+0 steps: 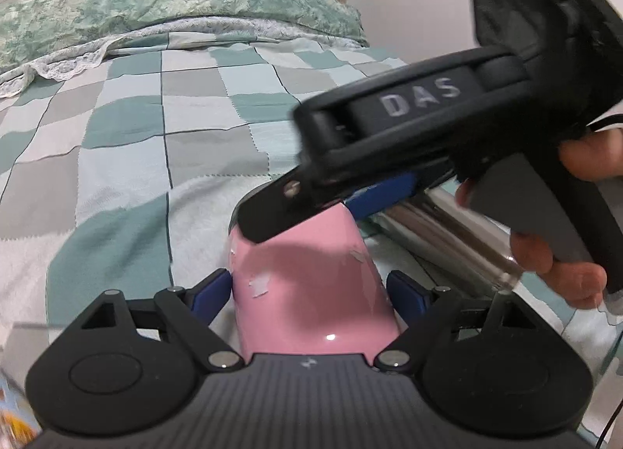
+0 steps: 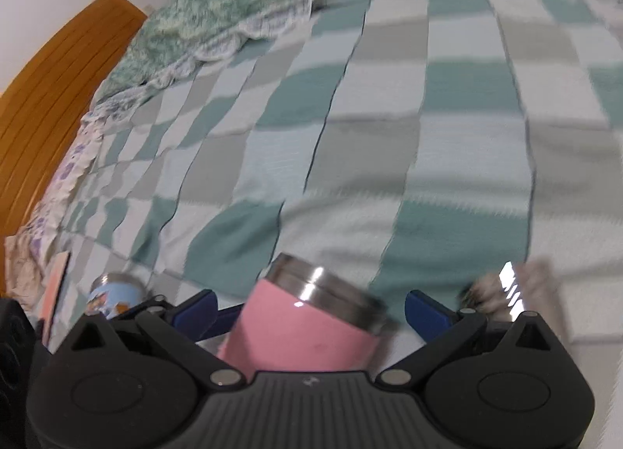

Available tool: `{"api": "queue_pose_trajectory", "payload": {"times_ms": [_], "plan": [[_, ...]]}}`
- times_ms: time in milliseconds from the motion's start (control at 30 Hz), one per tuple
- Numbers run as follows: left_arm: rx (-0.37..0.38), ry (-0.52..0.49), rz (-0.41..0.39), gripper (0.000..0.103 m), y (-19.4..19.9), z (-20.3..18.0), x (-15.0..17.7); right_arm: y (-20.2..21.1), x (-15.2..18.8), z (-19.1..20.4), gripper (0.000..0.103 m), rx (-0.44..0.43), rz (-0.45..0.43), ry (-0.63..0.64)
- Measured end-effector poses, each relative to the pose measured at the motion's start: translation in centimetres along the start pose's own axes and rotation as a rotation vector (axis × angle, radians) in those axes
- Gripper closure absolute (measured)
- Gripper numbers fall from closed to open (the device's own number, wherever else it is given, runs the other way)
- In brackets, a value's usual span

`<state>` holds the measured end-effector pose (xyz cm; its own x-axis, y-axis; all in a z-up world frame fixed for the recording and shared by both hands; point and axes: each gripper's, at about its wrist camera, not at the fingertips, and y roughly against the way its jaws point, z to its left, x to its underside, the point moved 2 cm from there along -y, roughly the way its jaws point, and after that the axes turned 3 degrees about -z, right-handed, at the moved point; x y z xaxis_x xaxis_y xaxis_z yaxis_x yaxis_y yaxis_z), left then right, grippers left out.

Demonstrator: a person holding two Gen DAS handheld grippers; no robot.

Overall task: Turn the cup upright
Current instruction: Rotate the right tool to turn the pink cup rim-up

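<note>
Item: pink steel cup [image 1: 311,293], lower centre, over checked bed [image 1: 136,137]. Left gripper [image 1: 307,289] open, flanking it; right gripper [image 1: 307,207] clamped its far end. Risk: glossy wall slipping, cup dropping.

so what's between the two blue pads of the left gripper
The pink cup fills that gap in the left wrist view; the left gripper has a pad at each side, contact unclear.
</note>
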<state>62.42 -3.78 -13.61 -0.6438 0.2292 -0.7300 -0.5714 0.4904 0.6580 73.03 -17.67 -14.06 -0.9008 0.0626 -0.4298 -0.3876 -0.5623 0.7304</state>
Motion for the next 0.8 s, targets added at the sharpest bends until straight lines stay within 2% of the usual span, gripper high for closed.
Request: {"api": "queue_pose_trajectory", "payload": {"times_ms": [100,167,200,300,400,467,500,633,733,800], "plan": [[-0.041,-0.010,-0.046,0.015,0.8,-1.0,1.1,-0.5,1.2,-0.2,0.001,-0.044,0.052,-0.063],[-0.056,-0.041,-0.074,0.015,1.4,-1.8,1.7,-0.9,1.9,-0.5,0.009,-0.065,0.067,-0.096],[-0.060,-0.055,-0.086,0.015,1.7,-2.1,2.0,-1.1,2.3,-0.7,0.010,-0.069,0.071,-0.115],[-0.072,-0.068,-0.104,0.016,2.2,-2.4,2.4,-1.1,2.8,-1.3,0.016,-0.121,0.069,-0.184],[-0.086,-0.097,-0.131,0.016,3.2,-2.9,2.3,-0.1,3.3,-1.0,0.017,-0.158,0.044,-0.179],[-0.100,-0.114,-0.137,0.018,4.1,-3.6,2.2,1.1,3.8,0.0,0.018,-0.164,0.000,-0.139],[-0.091,-0.090,-0.140,0.018,5.0,-3.7,2.2,2.0,4.3,0.7,0.018,-0.156,-0.032,-0.097],[0.041,-0.012,-0.220,0.015,8.7,-4.2,2.7,5.3,6.7,3.9,0.020,-0.069,-0.185,0.119],[0.014,0.027,-0.270,0.015,10.3,-4.7,4.1,7.3,8.9,5.3,0.020,-0.049,-0.279,0.212],[0.005,0.052,-0.266,0.015,10.8,-4.9,5.3,8.6,10.4,6.6,0.020,-0.009,-0.347,0.301]]}}
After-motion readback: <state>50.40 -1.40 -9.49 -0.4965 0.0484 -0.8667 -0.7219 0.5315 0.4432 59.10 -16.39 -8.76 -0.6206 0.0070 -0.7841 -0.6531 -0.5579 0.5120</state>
